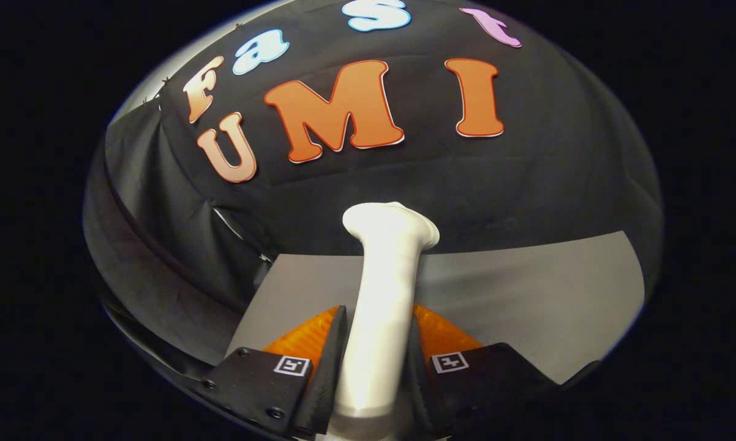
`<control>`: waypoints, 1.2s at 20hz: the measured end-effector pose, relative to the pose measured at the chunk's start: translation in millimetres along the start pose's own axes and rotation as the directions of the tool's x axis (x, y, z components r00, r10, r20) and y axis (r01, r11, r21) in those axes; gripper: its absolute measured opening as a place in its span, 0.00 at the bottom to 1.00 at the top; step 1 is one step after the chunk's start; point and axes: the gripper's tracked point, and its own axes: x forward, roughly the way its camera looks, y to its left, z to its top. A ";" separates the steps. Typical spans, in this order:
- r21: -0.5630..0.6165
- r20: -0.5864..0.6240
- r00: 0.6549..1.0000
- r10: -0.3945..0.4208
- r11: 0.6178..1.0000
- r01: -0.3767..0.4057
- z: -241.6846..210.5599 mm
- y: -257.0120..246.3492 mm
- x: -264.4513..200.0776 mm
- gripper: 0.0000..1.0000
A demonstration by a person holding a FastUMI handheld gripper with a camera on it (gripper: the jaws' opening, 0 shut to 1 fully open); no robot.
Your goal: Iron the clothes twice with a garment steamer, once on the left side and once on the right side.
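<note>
Gripper [377,343] fingers nearest the lens, pressed from both sides against the white, smooth plastic handle of the garment steamer [380,306], one finger on each flank, no gap visible at either contact; grip reads as firm and centred; the handle runs straight ahead between the fingers and ends beyond them in a flared, slightly angled white head, which points away toward the booth wall; steamer is lifted clear, with the plain grey flat surface [527,294] lying below and beyond it; black draped cloth wall [527,184] rises behind the surface and folds down along the left side; no steam can be made out at the head, and whether the unit is on cannot be told; the clothes named in the task cannot be identified ahead of the head, so their position relative to the steamer is unknown; judgement on progress: the pick-up step is done, since the steamer is in hand and off the surface; nothing in view shows either pass, left or right, as completed, and no crease or fabric state is available to check; both passes are therefore best logged as outstanding, or at least unverified; what is left appears to be bringing the head to the garment, one sweep down each side, then setting the steamer down.
</note>
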 end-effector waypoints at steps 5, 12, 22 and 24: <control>-0.014 0.109 0.992 -0.071 0.997 0.073 5.4 -4.1 -9.1 0.51; -0.055 0.298 0.937 -0.180 0.977 0.205 11.9 -6.5 -70.7 0.51; -0.001 0.522 0.823 -0.225 0.965 0.264 -7.2 34.7 -184.5 0.50; 0.016 0.557 0.799 -0.225 0.965 0.261 -16.4 49.6 -210.3 0.50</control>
